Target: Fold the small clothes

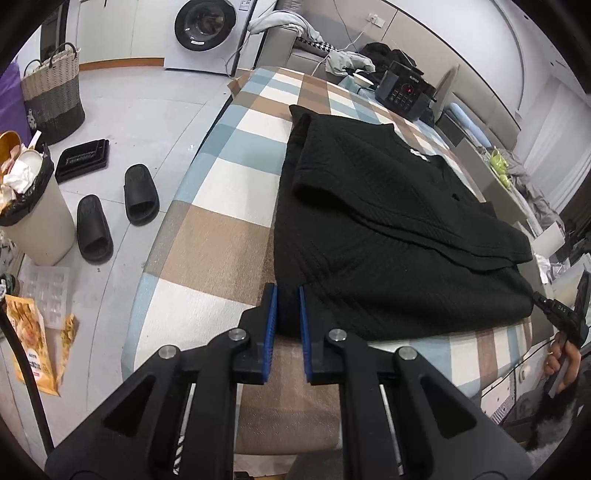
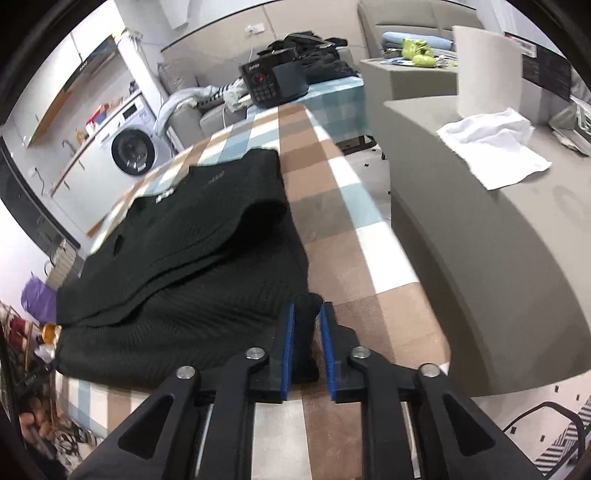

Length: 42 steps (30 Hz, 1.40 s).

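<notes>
The left gripper (image 1: 287, 295) has its blue-padded fingers (image 1: 270, 314) clamped on the near left corner of the black garment (image 1: 388, 236), the hem pinched between the pads; the right gripper (image 2: 306, 314) grips the near right corner of the same garment (image 2: 192, 266) in the same way, dark cloth bunched between its blue pads (image 2: 289, 339). The garment lies flat on a table covered in a checked cloth (image 1: 221, 206) of blue, tan and white squares, its sleeves folded inward across the body so that a layered flap sits on the upper half; a small white label (image 1: 419, 154) shows at the neckline on the far side. Beyond the garment, at the far end of the table, stands a dark appliance (image 1: 404, 92) with a red-lit button panel. On the floor to the left are a pair of black slippers (image 1: 114, 210), a full waste bin (image 1: 29, 214) and a woven basket (image 1: 53, 96); a washing machine (image 1: 207, 29) stands against the far wall. In the right wrist view a white cloth (image 2: 495, 144) lies on a grey surface (image 2: 498, 240) beside the table.
</notes>
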{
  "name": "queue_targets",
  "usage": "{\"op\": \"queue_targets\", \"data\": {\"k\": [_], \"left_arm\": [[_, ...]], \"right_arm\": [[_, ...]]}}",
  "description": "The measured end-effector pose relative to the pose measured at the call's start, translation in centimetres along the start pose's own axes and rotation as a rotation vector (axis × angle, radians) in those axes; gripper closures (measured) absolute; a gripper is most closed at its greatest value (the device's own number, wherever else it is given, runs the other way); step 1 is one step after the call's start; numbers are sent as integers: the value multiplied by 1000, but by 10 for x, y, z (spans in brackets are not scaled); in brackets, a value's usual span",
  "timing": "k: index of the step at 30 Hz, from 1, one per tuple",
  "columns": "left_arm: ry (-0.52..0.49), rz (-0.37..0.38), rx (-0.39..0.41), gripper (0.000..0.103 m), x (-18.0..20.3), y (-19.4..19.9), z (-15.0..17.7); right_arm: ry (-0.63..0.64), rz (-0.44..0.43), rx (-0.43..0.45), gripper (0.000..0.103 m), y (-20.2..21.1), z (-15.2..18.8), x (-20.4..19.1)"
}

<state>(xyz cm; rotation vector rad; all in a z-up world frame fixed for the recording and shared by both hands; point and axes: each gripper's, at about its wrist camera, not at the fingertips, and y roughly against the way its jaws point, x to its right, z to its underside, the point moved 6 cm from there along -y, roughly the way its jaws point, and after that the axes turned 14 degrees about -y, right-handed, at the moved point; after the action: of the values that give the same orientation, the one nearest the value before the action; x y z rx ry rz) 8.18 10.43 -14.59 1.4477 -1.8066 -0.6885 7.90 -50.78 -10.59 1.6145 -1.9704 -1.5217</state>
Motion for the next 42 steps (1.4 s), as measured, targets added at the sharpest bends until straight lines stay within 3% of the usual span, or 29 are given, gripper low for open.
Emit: {"op": "queue_targets", "data": {"k": [11, 16, 20, 26, 31, 36, 42], "left_arm": [[4, -2, 31, 95, 10, 20, -13], [-12, 6, 53, 94, 20, 30, -24], [-76, 16, 65, 94, 52, 18, -39], [-200, 65, 6, 94, 107, -17, -38], [-226, 55, -65, 94, 110, -34, -16], [-198, 68, -79, 94, 97, -24, 5], [-118, 61, -36, 94, 76, -12, -4]], "right_arm": [[56, -49, 27, 76, 17, 5, -26], [101, -90, 1, 76, 11, 13, -43], [140, -110, -52, 76, -5, 26, -63], [284, -118, -93, 76, -28, 55, -101], [318, -54, -151, 76, -43, 66, -89], [279, -38, -168, 75, -31, 63, -67], [108, -105, -120, 70, -25, 32, -56]]}}
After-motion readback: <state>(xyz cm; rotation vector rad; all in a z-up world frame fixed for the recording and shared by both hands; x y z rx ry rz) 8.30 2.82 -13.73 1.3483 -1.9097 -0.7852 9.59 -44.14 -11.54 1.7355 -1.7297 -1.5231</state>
